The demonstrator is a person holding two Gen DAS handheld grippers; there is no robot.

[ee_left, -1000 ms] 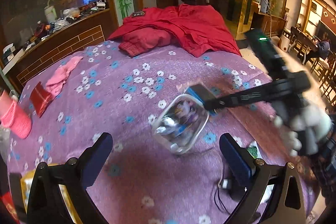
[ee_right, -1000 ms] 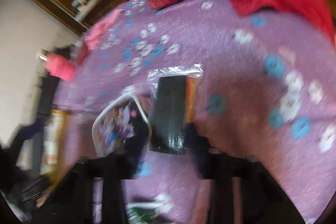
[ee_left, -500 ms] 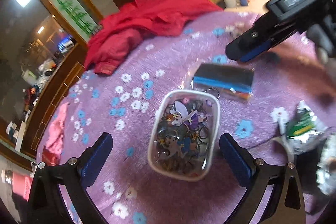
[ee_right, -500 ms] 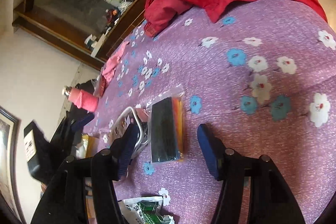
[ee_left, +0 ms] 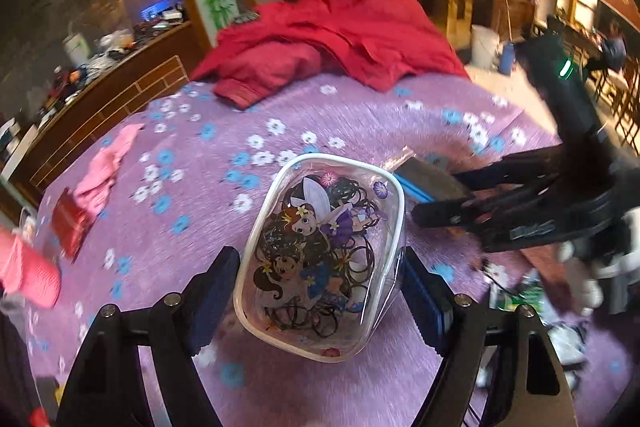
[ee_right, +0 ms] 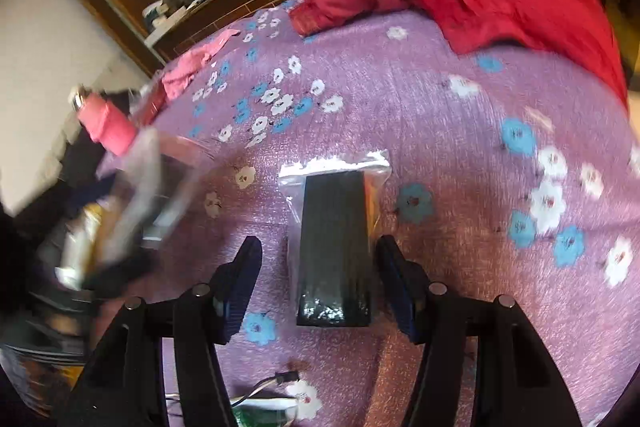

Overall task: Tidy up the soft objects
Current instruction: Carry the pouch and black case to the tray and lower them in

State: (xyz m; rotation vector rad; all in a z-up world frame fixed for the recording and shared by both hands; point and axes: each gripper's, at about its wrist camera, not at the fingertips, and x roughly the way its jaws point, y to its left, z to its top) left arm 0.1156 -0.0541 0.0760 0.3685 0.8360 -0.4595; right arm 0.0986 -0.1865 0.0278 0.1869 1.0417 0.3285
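Observation:
A clear zip pouch (ee_left: 320, 259) with a cartoon fairy print, full of black hair ties, sits between the fingers of my left gripper (ee_left: 320, 291); the pads touch or nearly touch its sides. A black packet in a clear plastic bag (ee_right: 334, 243) lies on the purple flowered bedspread (ee_right: 460, 147), between the open fingers of my right gripper (ee_right: 318, 279). The packet also shows in the left wrist view (ee_left: 430, 179), with the right gripper (ee_left: 472, 211) over it. In the right wrist view the pouch is a blur at the left (ee_right: 140, 195).
A red jacket (ee_left: 332, 39) lies at the far end of the bed. A pink cloth (ee_left: 106, 167), a red packet (ee_left: 70, 223) and a pink bottle (ee_left: 24, 271) are at the left. A green packet and cable (ee_right: 264, 407) lie near the front edge.
My left gripper has closed in around the fairy pouch, which now fills the gap between its fingers. My right gripper has dropped and centred over the black packet.

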